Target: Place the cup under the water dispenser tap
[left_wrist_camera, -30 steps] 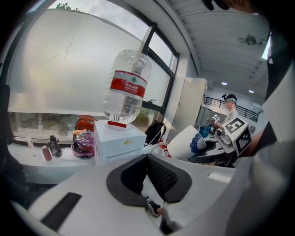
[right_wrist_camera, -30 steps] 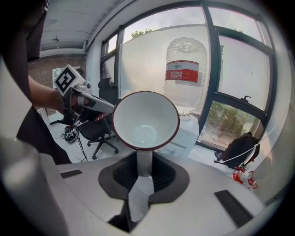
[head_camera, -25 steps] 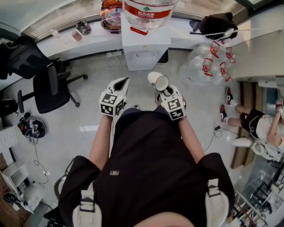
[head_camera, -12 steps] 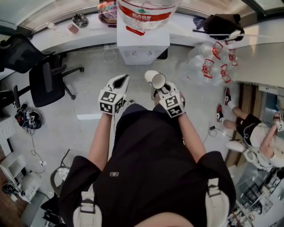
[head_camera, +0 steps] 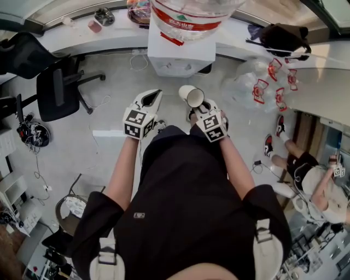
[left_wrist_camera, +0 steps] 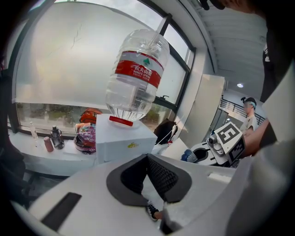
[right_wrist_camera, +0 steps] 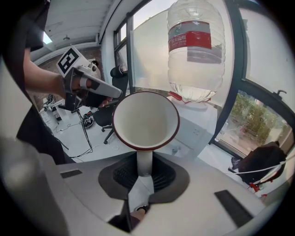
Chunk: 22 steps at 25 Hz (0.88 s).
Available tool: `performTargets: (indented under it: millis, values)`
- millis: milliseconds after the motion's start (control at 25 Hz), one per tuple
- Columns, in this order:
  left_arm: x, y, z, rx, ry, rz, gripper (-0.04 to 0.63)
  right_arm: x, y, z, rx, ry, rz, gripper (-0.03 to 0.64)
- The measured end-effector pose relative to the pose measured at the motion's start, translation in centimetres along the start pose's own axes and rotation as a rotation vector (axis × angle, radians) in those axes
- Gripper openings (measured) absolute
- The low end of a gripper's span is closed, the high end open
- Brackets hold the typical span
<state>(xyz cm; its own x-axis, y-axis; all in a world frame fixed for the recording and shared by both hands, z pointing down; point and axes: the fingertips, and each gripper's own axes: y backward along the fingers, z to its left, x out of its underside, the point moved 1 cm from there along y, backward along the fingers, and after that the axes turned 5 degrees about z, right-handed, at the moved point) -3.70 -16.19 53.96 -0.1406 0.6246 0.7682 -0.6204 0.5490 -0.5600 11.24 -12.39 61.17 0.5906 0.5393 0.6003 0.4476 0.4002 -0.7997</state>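
Note:
A white cup (head_camera: 191, 96) with a dark red rim lies tilted, its mouth turned back toward me. My right gripper (head_camera: 198, 107) is shut on its handle; in the right gripper view the handle of the cup (right_wrist_camera: 145, 120) stands between the pads at the gripper (right_wrist_camera: 144, 173). The white water dispenser (head_camera: 180, 54) with a big clear bottle (head_camera: 188, 16) stands just ahead by the window counter. It also fills the background as the dispenser (right_wrist_camera: 196, 131) and the dispenser (left_wrist_camera: 123, 143). My left gripper (head_camera: 156, 94) hovers left of the cup, shut and empty, its tips meeting in the gripper (left_wrist_camera: 147, 157).
A black office chair (head_camera: 57, 93) stands at the left. The counter (head_camera: 104, 41) behind the dispenser carries small bottles and a bag (head_camera: 284, 35). Several empty bottles (head_camera: 268, 82) lie on the floor at the right, beyond them a seated person (head_camera: 314, 183). Cables trail over the floor.
Both grippers, the right one with the cup in it, have come a little nearer to the dispenser and lower. The hold on the handle is the same.

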Motion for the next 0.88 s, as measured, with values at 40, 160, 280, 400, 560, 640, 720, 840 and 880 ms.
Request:
performTargets:
  millis: [40, 160, 280, 400, 560, 640, 720, 840, 880]
  values:
    - [0.0, 0.0, 0.1, -0.007, 0.004, -0.001, 0.000, -0.1, -0.3, -0.1, -0.009, 0.010, 0.003, 0.038]
    - [0.0, 0.3, 0.6, -0.035, 0.024, -0.007, 0.000, -0.2, -1.5, -0.2, -0.039, 0.042, 0.015, 0.039]
    - [0.4, 1.0, 1.6, -0.072, 0.052, -0.010, 0.000, -0.5, -2.9, -0.3, -0.069, 0.079, 0.036, 0.038]
    - [1.3, 1.7, 2.3, -0.105, 0.088, -0.004, 0.000, -0.6, -4.4, -0.5, -0.092, 0.109, 0.057, 0.038]
    - [2.3, 1.8, 3.0, -0.152, 0.125, 0.001, 0.000, -0.2, -6.3, -1.1, -0.121, 0.137, 0.080, 0.038]
    - [2.6, 1.8, 3.1, -0.178, 0.143, -0.001, 0.000, 0.4, -7.3, -1.5, -0.139, 0.153, 0.098, 0.039]
    - [2.7, 1.9, 3.0, -0.199, 0.157, -0.006, 0.000, 1.2, -8.4, -1.9, -0.154, 0.165, 0.120, 0.040]
    - [3.1, 2.0, 3.0, -0.223, 0.177, -0.003, 0.000, 2.5, -10.4, -2.4, -0.170, 0.174, 0.152, 0.039]
    - [3.5, 2.1, 3.1, -0.230, 0.186, -0.001, 0.000, 2.8, -11.2, -2.6, -0.175, 0.173, 0.160, 0.039]
